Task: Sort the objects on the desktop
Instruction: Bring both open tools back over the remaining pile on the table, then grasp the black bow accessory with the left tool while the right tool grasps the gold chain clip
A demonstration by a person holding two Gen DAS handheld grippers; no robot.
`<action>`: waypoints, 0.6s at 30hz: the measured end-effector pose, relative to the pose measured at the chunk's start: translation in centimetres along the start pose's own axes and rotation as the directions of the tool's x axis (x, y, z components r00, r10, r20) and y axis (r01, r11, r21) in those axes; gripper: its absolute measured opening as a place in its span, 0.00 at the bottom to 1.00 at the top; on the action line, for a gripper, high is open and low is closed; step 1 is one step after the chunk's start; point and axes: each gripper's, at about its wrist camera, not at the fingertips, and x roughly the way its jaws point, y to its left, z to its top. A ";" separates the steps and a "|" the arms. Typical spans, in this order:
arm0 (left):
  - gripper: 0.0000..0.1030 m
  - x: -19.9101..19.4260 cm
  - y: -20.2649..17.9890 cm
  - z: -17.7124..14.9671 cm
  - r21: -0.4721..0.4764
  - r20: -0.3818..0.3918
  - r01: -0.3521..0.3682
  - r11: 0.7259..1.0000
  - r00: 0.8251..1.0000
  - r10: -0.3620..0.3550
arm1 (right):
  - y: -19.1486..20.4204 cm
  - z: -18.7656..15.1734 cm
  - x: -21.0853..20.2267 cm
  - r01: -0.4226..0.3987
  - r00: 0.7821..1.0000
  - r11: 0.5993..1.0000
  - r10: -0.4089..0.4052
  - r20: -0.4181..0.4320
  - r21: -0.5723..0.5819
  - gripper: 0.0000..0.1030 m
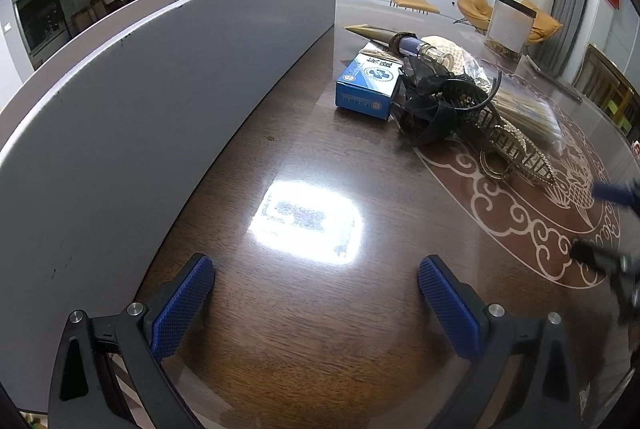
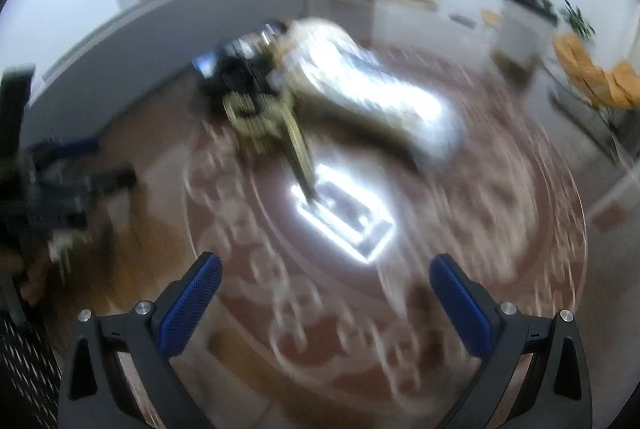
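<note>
A pile of objects lies on the dark wooden table. In the left wrist view I see a blue and white box, a black hair clip, a gold comb-like clip, a glass bottle and a clear plastic bag. My left gripper is open and empty, well short of the pile. My right gripper is open and empty; its view is motion-blurred, with the gold clip and the bag ahead. The right gripper also shows blurred in the left wrist view.
A grey partition panel runs along the table's left side. A red patterned inlay covers the table's right part. A white box stands at the far edge. Chairs and a TV stand lie beyond.
</note>
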 end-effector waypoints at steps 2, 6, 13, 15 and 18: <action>1.00 0.0 0.0 0.0 0.000 0.000 0.000 1.000 1.000 0.000 | 0.6 2.1 1.6 -0.027 1.000 0.999 0.027 -0.014 -0.022 1.00; 1.00 0.0 0.0 0.0 0.001 0.000 0.000 1.000 1.000 0.000 | 1.7 5.0 4.7 -0.059 0.997 0.997 0.056 -0.059 -0.044 1.00; 1.00 0.0 0.0 0.0 -0.001 -0.001 0.003 1.000 1.000 -0.003 | 2.1 6.4 5.4 -0.084 0.996 0.996 0.084 -0.021 -0.034 0.63; 1.00 0.0 0.0 0.0 -0.001 0.000 0.003 1.000 1.000 -0.003 | 2.0 6.0 4.9 -0.079 0.997 0.996 0.078 -0.013 -0.029 0.45; 1.00 0.0 0.0 0.1 -0.001 -0.001 0.003 1.000 1.000 -0.003 | 1.9 4.6 4.1 -0.067 0.998 0.998 0.067 -0.001 -0.019 0.45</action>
